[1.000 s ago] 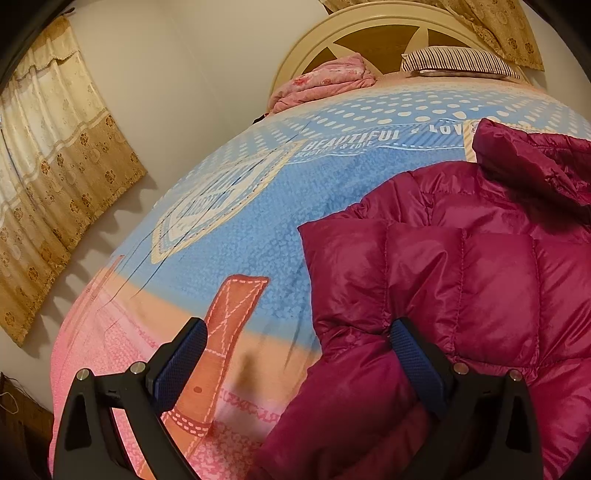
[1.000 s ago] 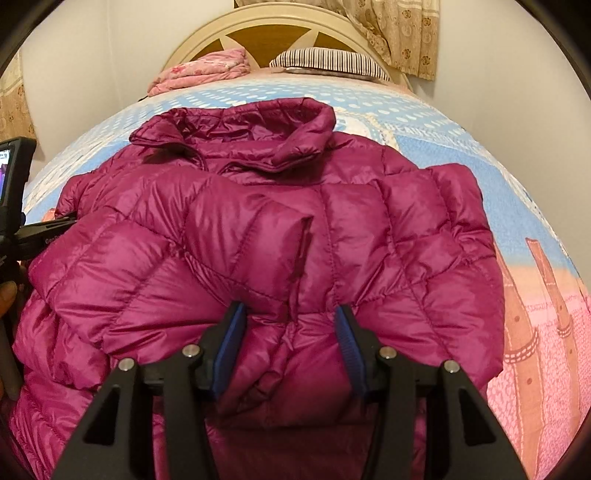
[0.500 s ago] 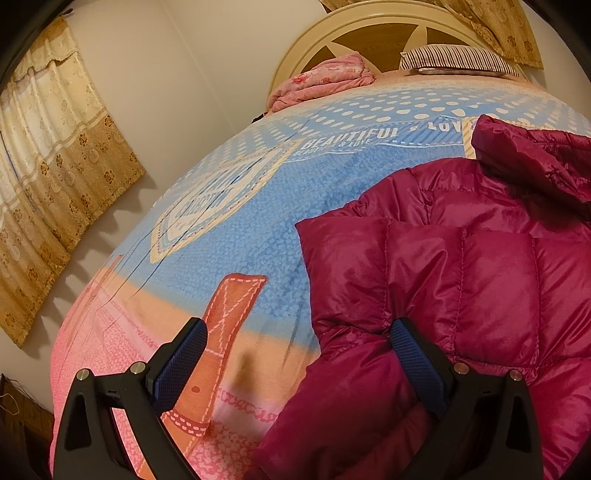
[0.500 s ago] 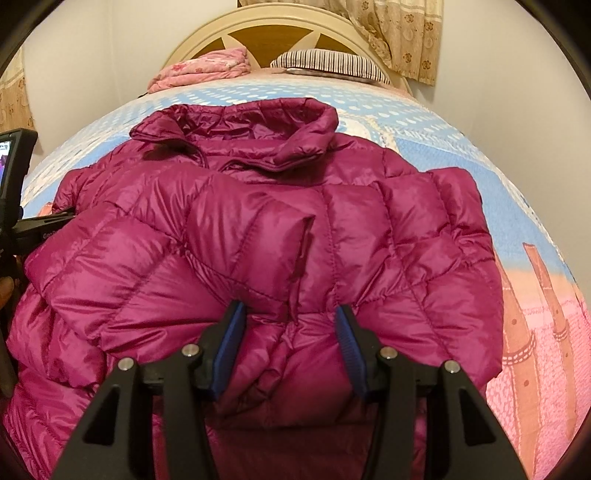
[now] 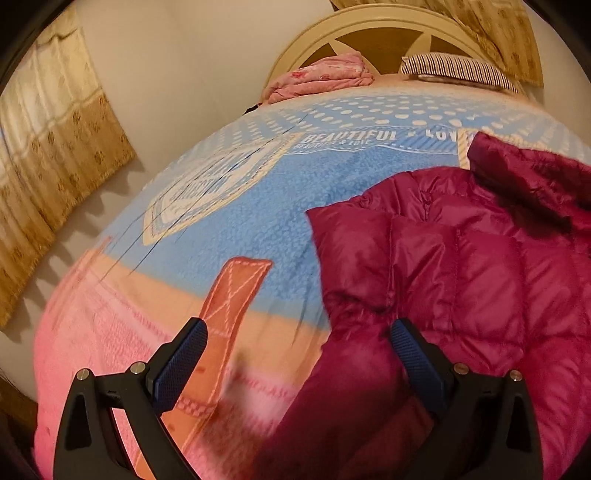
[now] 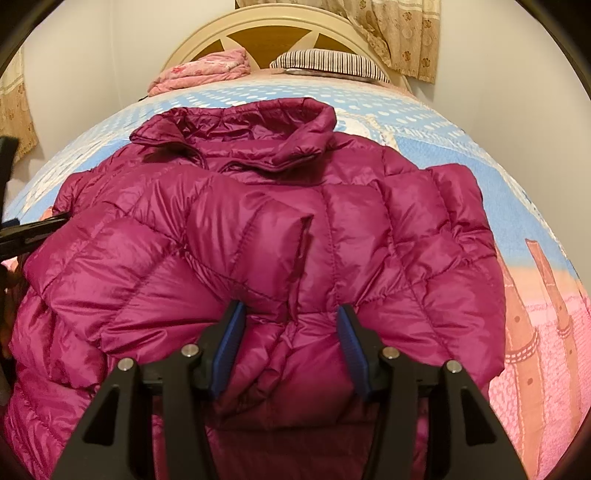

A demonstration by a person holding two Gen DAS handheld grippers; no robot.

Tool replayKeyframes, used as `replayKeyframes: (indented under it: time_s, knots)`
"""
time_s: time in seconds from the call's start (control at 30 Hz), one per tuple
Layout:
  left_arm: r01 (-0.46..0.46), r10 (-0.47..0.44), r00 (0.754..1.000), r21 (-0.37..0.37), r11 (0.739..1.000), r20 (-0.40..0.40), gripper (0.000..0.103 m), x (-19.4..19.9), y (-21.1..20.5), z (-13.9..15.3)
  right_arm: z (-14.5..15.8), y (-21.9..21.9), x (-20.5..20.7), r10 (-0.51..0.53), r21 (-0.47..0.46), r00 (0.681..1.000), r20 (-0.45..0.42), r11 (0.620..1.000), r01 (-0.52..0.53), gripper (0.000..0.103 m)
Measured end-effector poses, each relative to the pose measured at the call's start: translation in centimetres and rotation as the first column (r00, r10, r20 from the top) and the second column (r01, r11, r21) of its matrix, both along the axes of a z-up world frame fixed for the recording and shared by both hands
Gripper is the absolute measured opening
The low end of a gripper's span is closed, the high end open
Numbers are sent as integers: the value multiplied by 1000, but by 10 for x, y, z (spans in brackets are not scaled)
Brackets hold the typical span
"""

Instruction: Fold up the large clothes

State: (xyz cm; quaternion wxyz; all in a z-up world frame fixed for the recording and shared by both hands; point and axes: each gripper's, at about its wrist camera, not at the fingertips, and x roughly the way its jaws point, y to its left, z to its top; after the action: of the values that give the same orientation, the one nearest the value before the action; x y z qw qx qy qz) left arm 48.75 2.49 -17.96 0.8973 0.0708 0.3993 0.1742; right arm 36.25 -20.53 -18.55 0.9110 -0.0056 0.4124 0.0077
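Observation:
A magenta quilted down jacket lies on the bed with its collar toward the headboard and both sleeves folded in over the body. My right gripper is at the hem; puffy fabric bunches between its blue pads, which touch it while the jaws are opening. In the left wrist view the jacket fills the right side. My left gripper stands wide open at the jacket's left edge, one finger over the fabric, the other over the bedspread. Part of the left gripper's body shows at the jacket's left side.
The bed carries a blue, orange and pink printed bedspread. A folded pink blanket and a striped pillow lie by the cream headboard. Curtains hang on the left wall. Bare bedspread stretches left of the jacket.
The left gripper has shifted a little, its view now blurred, with the jacket edge sitting further right. The right gripper's pads have spread slightly around the bunched hem. The jacket has stayed in place.

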Motion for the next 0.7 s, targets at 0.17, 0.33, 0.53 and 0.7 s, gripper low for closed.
replayKeyframes:
  time_s: [0.17, 0.33, 0.53, 0.7]
  knots:
    - [80, -79, 997, -40, 996, 23, 100, -23, -7, 25, 16, -15, -7, 17, 42, 1000, -2, 999, -17, 76]
    - [143, -142, 989, -46, 989, 32, 100, -27, -25, 33, 21, -22, -8, 42, 20, 999, -2, 999, -42, 80]
    - [181, -181, 984, 3, 984, -3, 100, -28, -41, 3, 5, -23, -6, 35, 19, 999, -9, 999, -35, 88]
    - [178, -179, 984, -56, 982, -21, 100, -25, -33, -6, 4, -23, -6, 39, 25, 999, -13, 999, -39, 90]
